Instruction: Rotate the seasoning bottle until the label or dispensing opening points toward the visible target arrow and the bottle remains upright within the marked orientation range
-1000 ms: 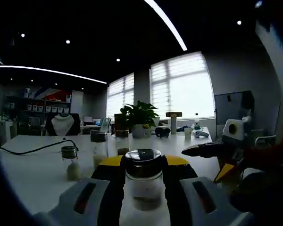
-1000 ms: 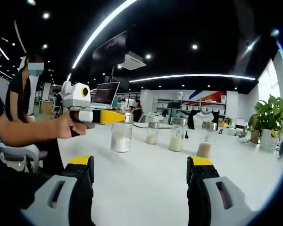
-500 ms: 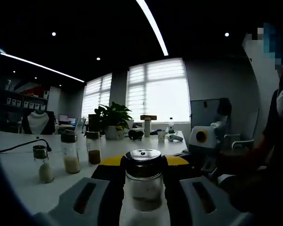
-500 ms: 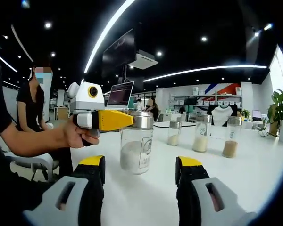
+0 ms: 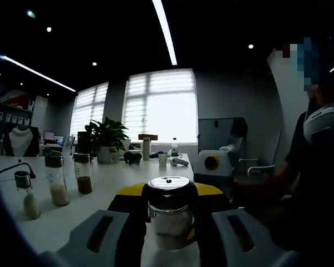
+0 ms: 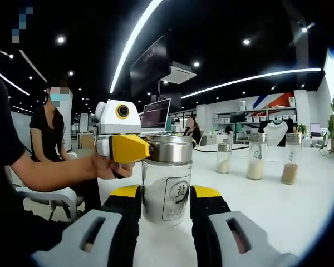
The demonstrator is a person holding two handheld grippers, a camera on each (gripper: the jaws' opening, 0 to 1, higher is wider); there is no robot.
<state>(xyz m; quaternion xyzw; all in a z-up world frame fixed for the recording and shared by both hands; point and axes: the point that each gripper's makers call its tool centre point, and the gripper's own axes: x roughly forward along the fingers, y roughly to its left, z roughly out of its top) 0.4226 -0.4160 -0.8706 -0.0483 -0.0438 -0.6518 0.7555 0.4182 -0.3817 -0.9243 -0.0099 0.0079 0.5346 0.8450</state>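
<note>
The seasoning bottle is clear glass with a steel lid and white grains, and it stands upright on the white table. Its square label faces the right gripper view. My right gripper has its yellow-tipped jaws pressed against the glass on both sides. My left gripper comes in from the left, held by a hand, and grips the lid. In the left gripper view the bottle sits between the left gripper's jaws, while the right gripper reaches in from the right.
Three more seasoning bottles stand in a row farther back on the table, seen also as bottles at the left. A potted plant and small items sit near the windows. A person sits beyond the table's left side.
The right gripper has come up to the bottle and its jaws have narrowed onto the glass. The left gripper view has swung right while staying on the lid.
</note>
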